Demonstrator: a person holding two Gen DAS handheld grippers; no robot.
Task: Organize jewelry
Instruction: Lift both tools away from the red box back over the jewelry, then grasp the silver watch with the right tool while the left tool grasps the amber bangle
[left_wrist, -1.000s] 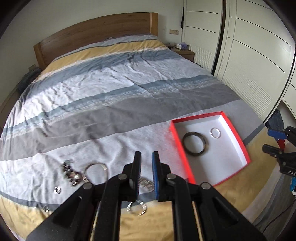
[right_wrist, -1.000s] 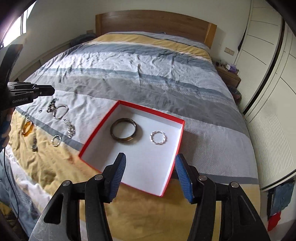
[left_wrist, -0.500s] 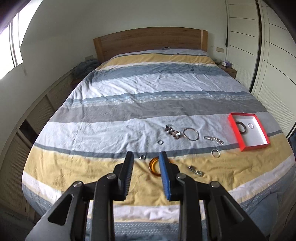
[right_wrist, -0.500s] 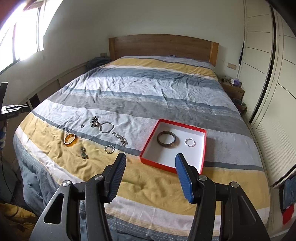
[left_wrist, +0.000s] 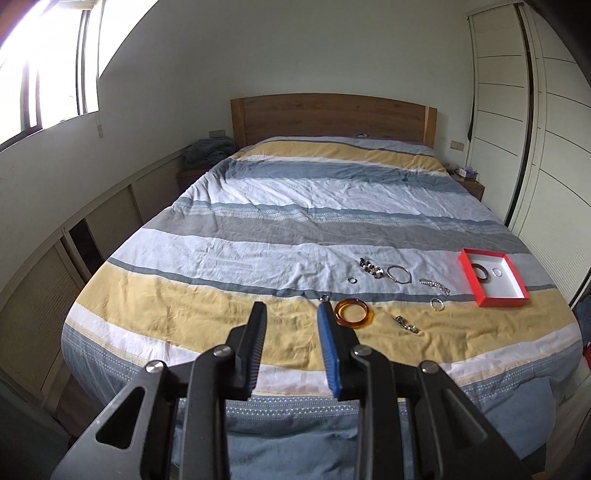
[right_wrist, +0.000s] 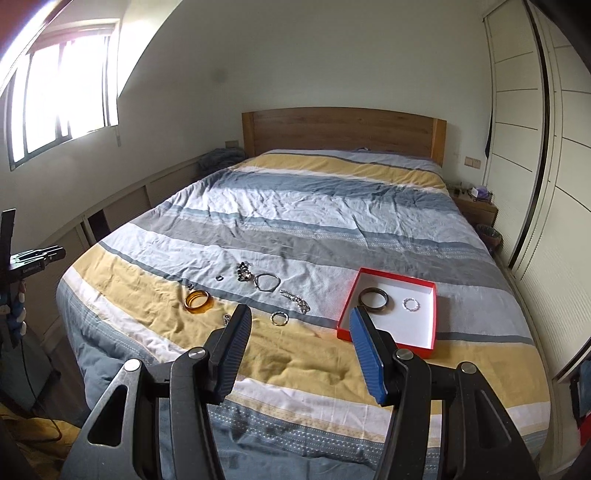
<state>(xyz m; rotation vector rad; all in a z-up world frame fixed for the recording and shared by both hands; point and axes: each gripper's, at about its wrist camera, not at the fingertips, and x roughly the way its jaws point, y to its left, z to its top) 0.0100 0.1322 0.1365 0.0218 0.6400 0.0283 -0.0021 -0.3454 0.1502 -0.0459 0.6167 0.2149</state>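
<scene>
Both grippers hang released and empty over the bed's foot: left gripper (left_wrist: 291, 308) and right gripper (right_wrist: 297, 314). Loose jewelry lies left of the red box (right_wrist: 349, 302); the amber bangle (left_wrist: 353, 312) sits farthest from it, just right of the left fingers, probably that hand's pick.

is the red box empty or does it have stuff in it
Not empty. The red box lies open on the bed and holds a dark bangle and a small silver ring; most of its white floor is bare.
</scene>
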